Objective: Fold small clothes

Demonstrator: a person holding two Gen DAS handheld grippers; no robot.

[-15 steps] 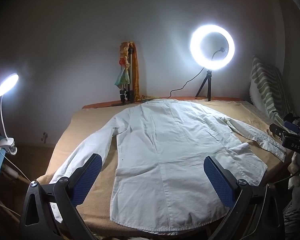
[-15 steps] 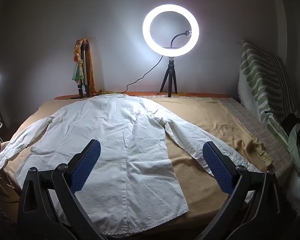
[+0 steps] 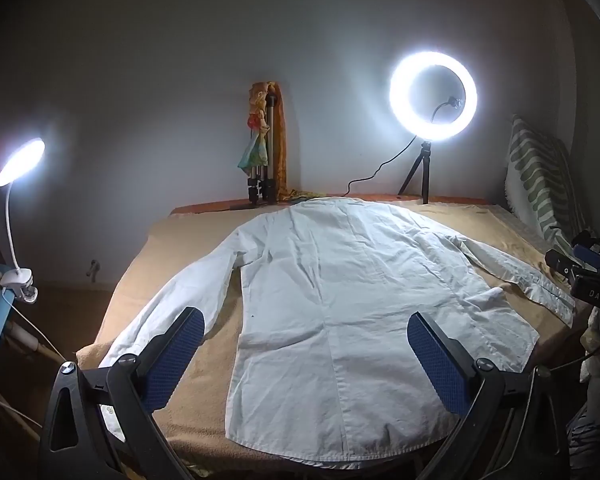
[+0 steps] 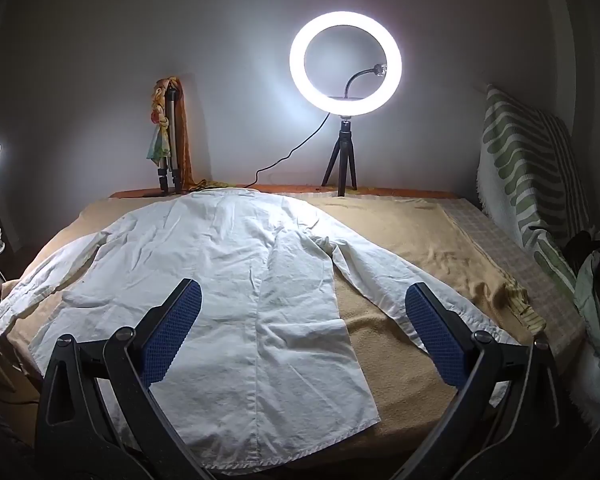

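Since the white shirt (image 3: 340, 312) lies limp and light on the bed (image 4: 420, 232), both spread claws — left claw (image 3: 306, 360), right claw (image 4: 304, 340) — should pinch sleeve cuffs at the bed's side edges.

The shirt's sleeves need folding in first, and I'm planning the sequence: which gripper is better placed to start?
Probably either: both are open and hover above the hem. The left gripper frames the left sleeve of the white shirt; the right gripper frames the right sleeve.
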